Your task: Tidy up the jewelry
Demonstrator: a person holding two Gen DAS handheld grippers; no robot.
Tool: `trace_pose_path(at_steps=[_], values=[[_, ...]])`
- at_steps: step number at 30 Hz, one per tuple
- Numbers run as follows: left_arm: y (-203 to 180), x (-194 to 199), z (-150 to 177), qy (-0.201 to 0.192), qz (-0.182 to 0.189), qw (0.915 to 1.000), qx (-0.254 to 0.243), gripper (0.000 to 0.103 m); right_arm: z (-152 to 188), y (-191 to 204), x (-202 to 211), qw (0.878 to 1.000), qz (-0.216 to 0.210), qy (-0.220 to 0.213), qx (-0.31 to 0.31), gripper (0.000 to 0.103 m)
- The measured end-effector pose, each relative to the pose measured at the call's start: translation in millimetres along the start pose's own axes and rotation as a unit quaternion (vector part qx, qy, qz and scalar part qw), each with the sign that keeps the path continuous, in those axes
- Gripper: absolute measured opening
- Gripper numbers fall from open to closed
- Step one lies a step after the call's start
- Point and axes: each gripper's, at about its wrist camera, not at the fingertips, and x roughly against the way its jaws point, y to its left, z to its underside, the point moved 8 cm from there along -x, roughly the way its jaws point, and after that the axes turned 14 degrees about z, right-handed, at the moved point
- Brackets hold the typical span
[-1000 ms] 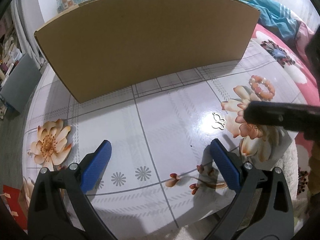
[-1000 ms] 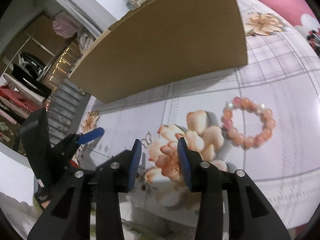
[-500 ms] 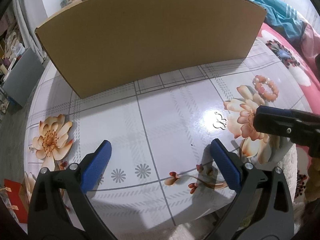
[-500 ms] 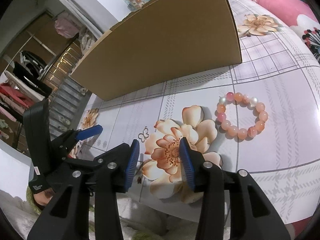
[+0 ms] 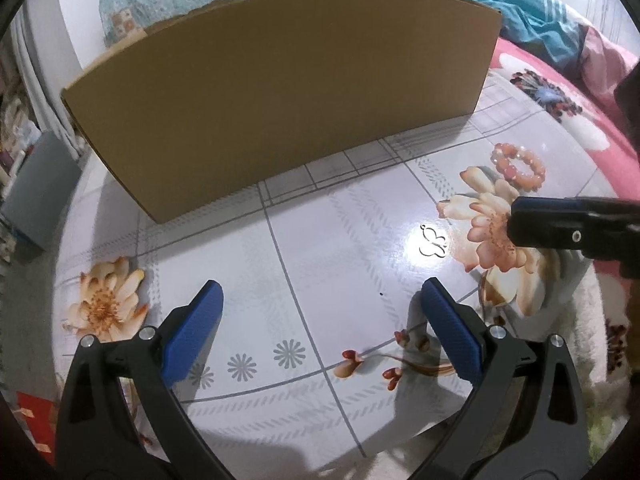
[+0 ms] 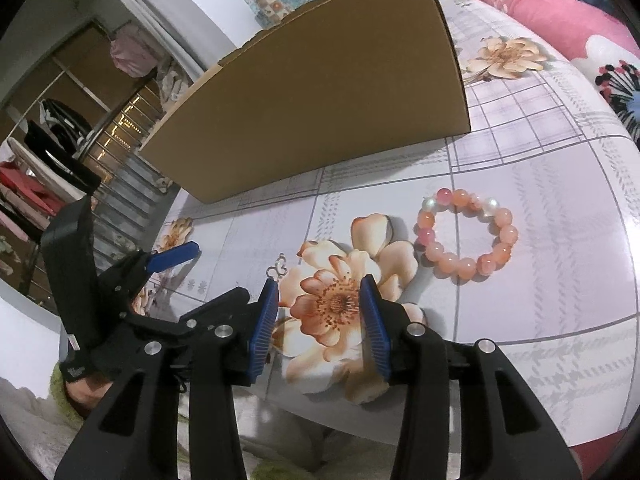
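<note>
Well beyond the right gripper (image 6: 318, 294)'s parted jaws lies the bead bracelet (image 6: 466, 234).

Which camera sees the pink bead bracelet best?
The right wrist view: the bracelet lies close and whole on the table, each bead clear. In the left wrist view it sits small and far off near the right edge.
</note>
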Motion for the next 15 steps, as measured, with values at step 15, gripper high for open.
trace_pose_path(at_steps=[15], values=[[-56.7, 2.2, -21.5, -0.013, 0.095, 0.9883, -0.118, 0.056, 10.8, -6.1, 13.1, 0.999, 0.016, -0.030, 0.028, 0.042]])
